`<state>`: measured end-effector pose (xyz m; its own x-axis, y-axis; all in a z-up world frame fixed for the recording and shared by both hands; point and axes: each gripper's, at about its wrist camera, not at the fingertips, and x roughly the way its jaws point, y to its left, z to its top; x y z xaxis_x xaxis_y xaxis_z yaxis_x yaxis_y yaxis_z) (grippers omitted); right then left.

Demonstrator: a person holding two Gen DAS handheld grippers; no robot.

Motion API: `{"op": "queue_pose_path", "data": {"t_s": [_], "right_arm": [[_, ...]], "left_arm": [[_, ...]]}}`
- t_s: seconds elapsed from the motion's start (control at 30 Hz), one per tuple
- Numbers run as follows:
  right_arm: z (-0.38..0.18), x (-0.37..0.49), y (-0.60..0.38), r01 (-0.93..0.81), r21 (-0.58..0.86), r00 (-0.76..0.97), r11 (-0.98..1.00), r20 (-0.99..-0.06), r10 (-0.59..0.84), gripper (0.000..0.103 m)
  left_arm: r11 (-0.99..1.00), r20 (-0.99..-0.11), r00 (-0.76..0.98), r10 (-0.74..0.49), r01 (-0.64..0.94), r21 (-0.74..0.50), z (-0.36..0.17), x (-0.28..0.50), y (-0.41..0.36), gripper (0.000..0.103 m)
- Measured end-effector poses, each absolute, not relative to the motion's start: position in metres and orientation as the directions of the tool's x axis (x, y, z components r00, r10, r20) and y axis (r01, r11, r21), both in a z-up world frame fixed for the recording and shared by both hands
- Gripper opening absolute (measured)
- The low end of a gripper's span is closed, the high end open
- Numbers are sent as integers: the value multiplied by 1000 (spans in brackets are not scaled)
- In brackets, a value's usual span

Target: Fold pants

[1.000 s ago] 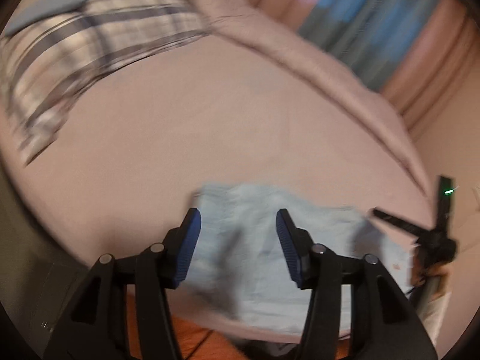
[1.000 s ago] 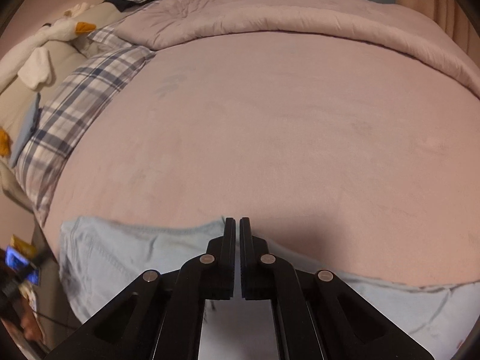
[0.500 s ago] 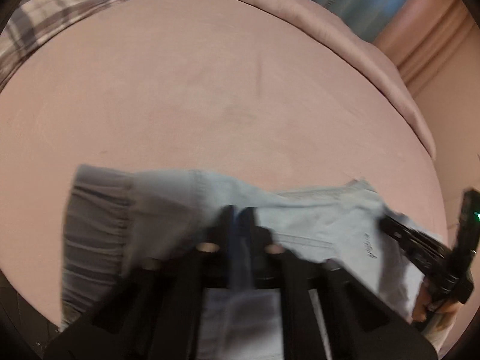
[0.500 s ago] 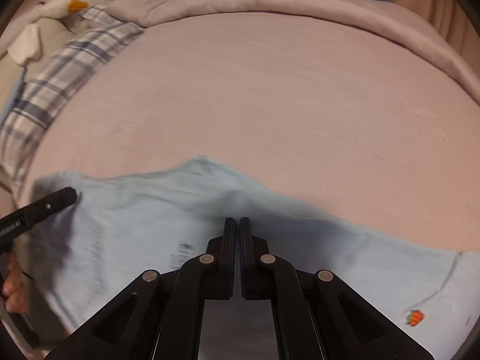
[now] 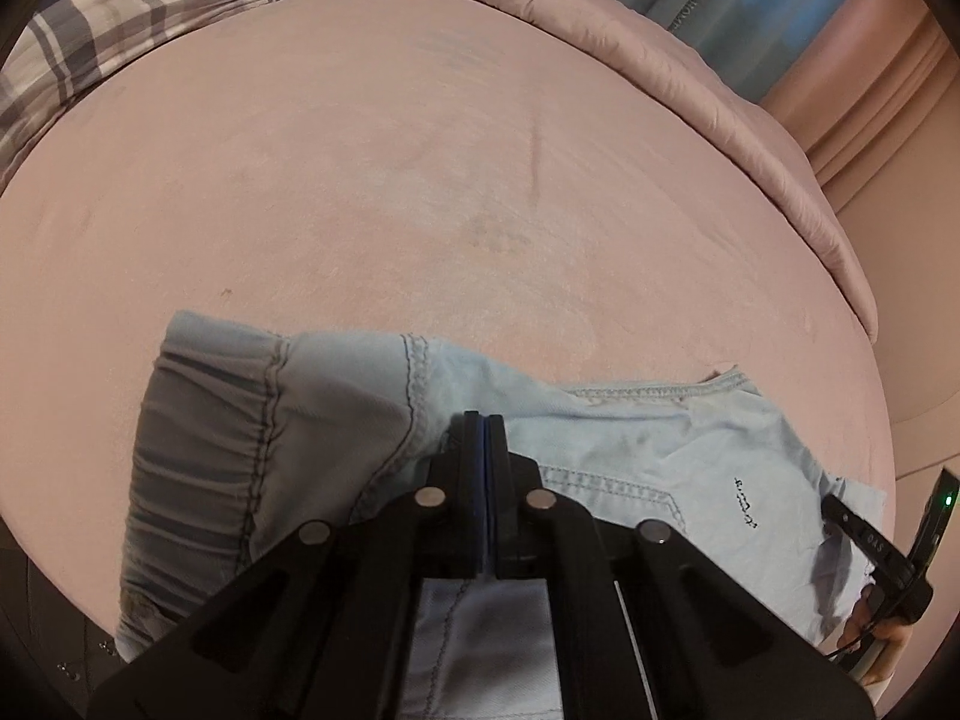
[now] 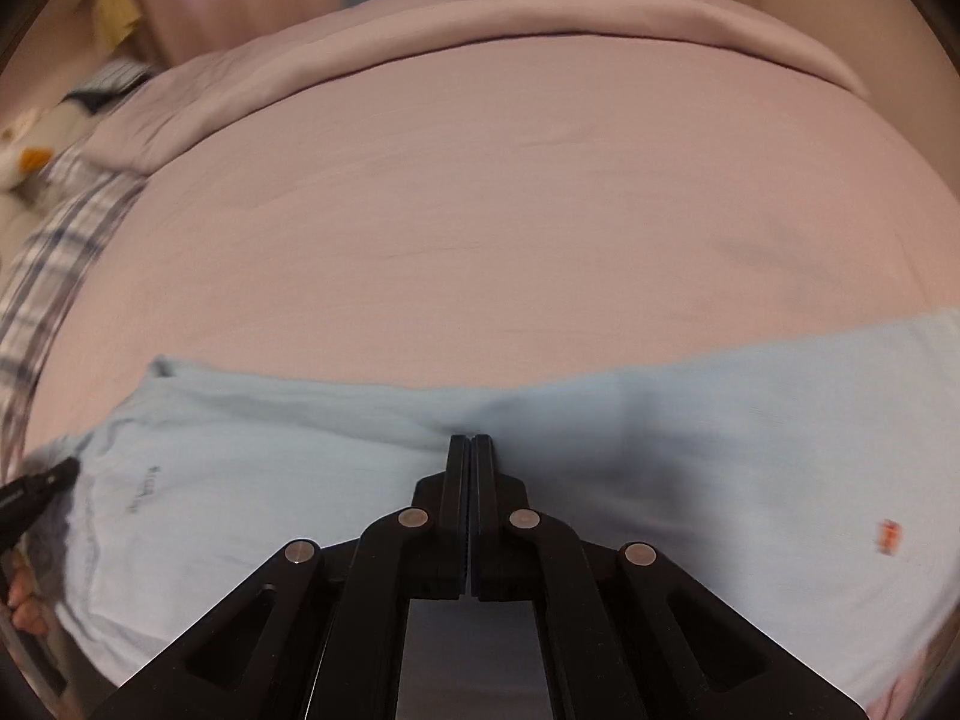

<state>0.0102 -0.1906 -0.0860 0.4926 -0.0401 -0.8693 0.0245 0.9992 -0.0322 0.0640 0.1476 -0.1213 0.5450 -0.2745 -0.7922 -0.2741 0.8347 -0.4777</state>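
Right now your left gripper point(image 5: 480, 420) is pinched tight on the pants point(image 5: 600, 438), its jaws together with the light blue fabric bunched and creased around the tips, close to the gathered waistband point(image 5: 198, 468). Your right gripper point(image 6: 470, 441) is closed too, tips pressed together at a fold of the same cloth; that view is blurred, so I'd only say it seems to have fabric caught between the pads. The pants lie across the near edge of the bed point(image 5: 420, 180), spread sideways on the pink sheet, with a small red mark point(image 6: 890, 536) on the leg stretching off to the right. From the left camera you can see your right gripper at the far right edge, on the pants' other side. A plaid pillow point(image 5: 150, 6) sits at the far left corner, and a rolled pink duvet point(image 6: 540, 18) runs along the far side.
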Motion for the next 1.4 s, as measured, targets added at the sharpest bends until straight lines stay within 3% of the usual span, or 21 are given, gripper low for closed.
{"op": "queue_pose_path", "data": {"t_s": [0.2,0.43,0.77,0.9,1.03,1.23,1.27,1.33,1.37,1.4], "right_arm": [[-75,-5,-237,161,-11,512,987,-854,-93,0],[-69,-18,-258,265,-27,515,964,-841,-165,0],[-66,-34,-287,322,-44,517,946,-828,-215,0],[-63,-39,-311,372,21,519,928,-833,-190,0],[-57,-45,-326,453,-55,495,890,-814,-303,0],[-37,-49,-351,483,-2,528,875,-797,-294,0],[-32,-50,-357,490,1,534,872,-791,-299,3],[-23,-48,-367,501,16,547,865,-781,-303,24],[-18,-43,-372,499,23,556,866,-775,-300,44],[-15,-49,-374,493,25,563,869,-771,-297,53]], "left_arm": [[853,-796,553,-247,-266,-450,-100,60,136,7],[846,-734,592,-333,-156,-509,-71,69,107,17],[861,-745,538,-394,-68,-504,-74,88,63,17],[856,-741,530,-414,-50,-514,-74,94,55,17],[860,-748,513,-422,-34,-509,-75,105,41,17],[863,-751,498,-434,-11,-505,-81,124,23,17],[862,-755,491,-435,-14,-506,-83,128,21,17],[860,-767,463,-444,-21,-510,-91,139,17,17],[862,-777,448,-443,-24,-506,-97,143,13,17],[866,-781,445,-438,-23,-499,-99,144,11,18]]}}
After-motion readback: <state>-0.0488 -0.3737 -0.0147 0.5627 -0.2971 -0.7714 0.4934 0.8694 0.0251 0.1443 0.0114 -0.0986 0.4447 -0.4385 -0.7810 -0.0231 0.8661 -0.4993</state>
